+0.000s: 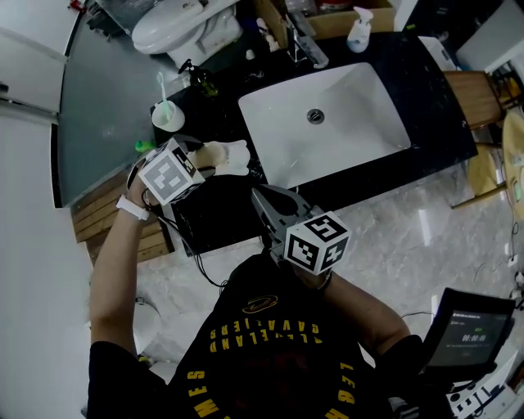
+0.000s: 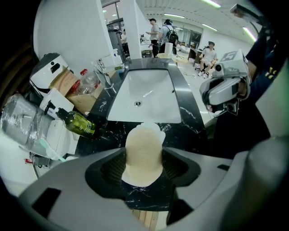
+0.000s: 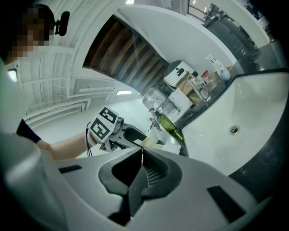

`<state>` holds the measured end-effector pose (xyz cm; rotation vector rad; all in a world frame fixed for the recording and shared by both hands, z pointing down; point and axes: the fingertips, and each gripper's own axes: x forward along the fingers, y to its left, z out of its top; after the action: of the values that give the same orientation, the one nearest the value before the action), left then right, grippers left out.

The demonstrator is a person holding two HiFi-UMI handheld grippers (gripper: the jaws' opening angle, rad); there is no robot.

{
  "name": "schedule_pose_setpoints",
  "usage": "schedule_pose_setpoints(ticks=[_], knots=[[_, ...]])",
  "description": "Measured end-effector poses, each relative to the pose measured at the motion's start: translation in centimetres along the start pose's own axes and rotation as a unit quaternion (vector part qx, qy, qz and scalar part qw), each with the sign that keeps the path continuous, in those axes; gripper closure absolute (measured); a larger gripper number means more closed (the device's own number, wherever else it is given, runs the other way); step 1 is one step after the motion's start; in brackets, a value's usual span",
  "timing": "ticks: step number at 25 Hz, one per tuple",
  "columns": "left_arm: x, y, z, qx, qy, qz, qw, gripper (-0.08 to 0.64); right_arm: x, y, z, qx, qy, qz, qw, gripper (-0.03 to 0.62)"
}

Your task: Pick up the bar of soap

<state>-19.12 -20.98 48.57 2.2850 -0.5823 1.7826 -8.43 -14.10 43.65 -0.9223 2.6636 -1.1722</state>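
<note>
In the head view the sink basin [image 1: 327, 123] sits at upper centre in the countertop [image 1: 213, 213], with the faucet [image 1: 304, 45] and soap dispenser [image 1: 358, 31] behind it. A cup [image 1: 168, 119] and bottle [image 1: 201, 79] stand left of the basin, and the toilet [image 1: 176, 24] is at upper left. The bar of soap [image 1: 233, 154] sits between the jaws of the left gripper [image 1: 211, 159], just left of the basin, with the right gripper [image 1: 266, 204] at frame centre below it

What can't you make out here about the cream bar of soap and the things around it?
- Underside of the cream bar of soap: in the left gripper view the left gripper and the bar itself hide it, so I cannot tell whether it is lifted or resting.
- White scalloped object behind it: mostly covered by the soap, so what it is stays unclear.
- Green glass bottle: any label is too small to read.
- Dark screen, head view: the digits are too small.
</note>
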Motion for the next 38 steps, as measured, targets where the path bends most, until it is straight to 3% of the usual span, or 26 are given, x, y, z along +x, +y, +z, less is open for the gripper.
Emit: schedule_pose_setpoints(ticks=[8, 14, 17, 23, 29, 34, 36, 38], knots=[[-1.7, 0.3, 2.2, -0.057, -0.098, 0.018, 0.9934, 0.295, 0.3, -0.3, 0.3, -0.003, 0.001, -0.004, 1.0, 0.574], [-3.5, 0.7, 3.7, -0.106, -0.187, 0.039, 0.9757, 0.295, 0.5, -0.5, 0.6, -0.011, 0.003, -0.009, 1.0, 0.574], [-5.6, 0.8, 4.8, -0.154, -0.26, 0.039, 0.9525, 0.295, 0.7, -0.5, 0.8, -0.015, 0.004, -0.012, 1.0, 0.574], [-9.1, -0.5, 6.5, -0.236, -0.381, 0.004, 0.8938, 0.296, 0.9, -0.5, 1.3, -0.025, 0.006, -0.018, 1.0, 0.574], [-10.1, -0.7, 6.3, -0.302, -0.434, -0.019, 0.8487, 0.296, 1.3, -1.2, 2.4, -0.035, 0.002, -0.026, 0.999, 0.574], [-11.1, -1.1, 5.8, -0.359, -0.475, -0.043, 0.8026, 0.296, 1.5, -0.8, 4.0, -0.049, -0.011, -0.026, 0.998, 0.574], [-10.9, -1.3, 5.5, -0.374, -0.48, -0.055, 0.7916, 0.296, 1.5, -0.4, 4.6, -0.059, -0.017, -0.024, 0.998, 0.574], [-10.5, -1.5, 5.1, -0.382, -0.479, -0.058, 0.7888, 0.296, 1.5, -0.1, 5.1, -0.073, -0.022, -0.021, 0.997, 0.574]])
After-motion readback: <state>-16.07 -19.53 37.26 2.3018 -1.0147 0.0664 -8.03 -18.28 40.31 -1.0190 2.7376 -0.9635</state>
